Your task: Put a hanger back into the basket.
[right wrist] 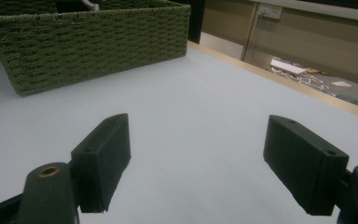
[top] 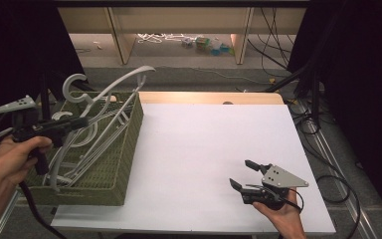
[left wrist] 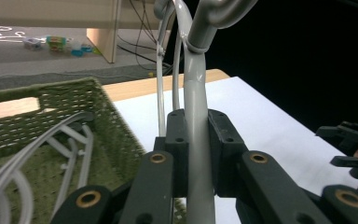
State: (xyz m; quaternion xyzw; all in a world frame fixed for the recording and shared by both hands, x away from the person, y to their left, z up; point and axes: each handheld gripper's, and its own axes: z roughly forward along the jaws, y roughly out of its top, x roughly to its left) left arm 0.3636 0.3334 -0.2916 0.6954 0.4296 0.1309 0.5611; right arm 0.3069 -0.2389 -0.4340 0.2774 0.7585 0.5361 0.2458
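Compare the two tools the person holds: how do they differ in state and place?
The left tool is shut on a grey hanger; the right tool stands open with nothing between its jaws. The left tool is over the green basket; the right tool sits low over the white table. Both are black, two-jawed and hand-held.

Dim, dark-edged room; tabletop (top: 204,149) evenly lit from above; soft shadows; slight blur throughout.

A white table (top: 204,149) carries a green woven basket (top: 129,149) at its left edge.
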